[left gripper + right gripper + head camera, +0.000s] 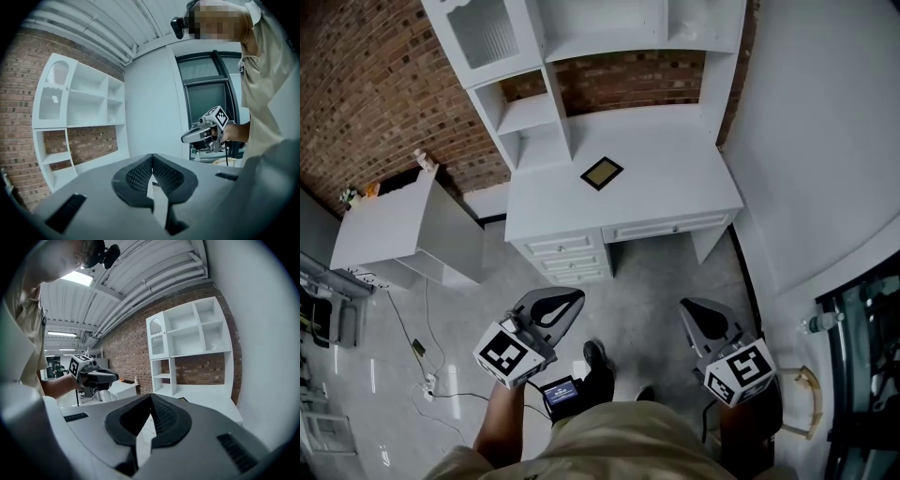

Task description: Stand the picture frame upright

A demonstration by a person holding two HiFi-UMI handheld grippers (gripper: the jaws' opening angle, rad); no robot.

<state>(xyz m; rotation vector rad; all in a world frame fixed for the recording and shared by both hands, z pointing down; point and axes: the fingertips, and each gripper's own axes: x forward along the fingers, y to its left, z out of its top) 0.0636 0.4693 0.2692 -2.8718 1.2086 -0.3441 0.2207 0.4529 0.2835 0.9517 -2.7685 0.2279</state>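
Note:
The picture frame [601,173], dark-edged with a tan middle, lies flat on the white desk [675,178], below the hutch shelves [530,112]. Both grippers hang low over the floor, well short of the desk and far from the frame. My left gripper [568,296] is shut with nothing in it; its pads meet at the tip in the left gripper view [152,158]. My right gripper [695,306] is shut and holds nothing too [151,397]. Each gripper view shows the other one held in a hand: the right gripper [204,132], the left gripper [93,376].
A white side cabinet [403,230] stands left of the desk. Desk drawers [567,258] face me. Cables and a power strip [428,382] lie on the grey floor at the left. A white wall and a dark-framed window [862,375] close off the right. Brick wall behind.

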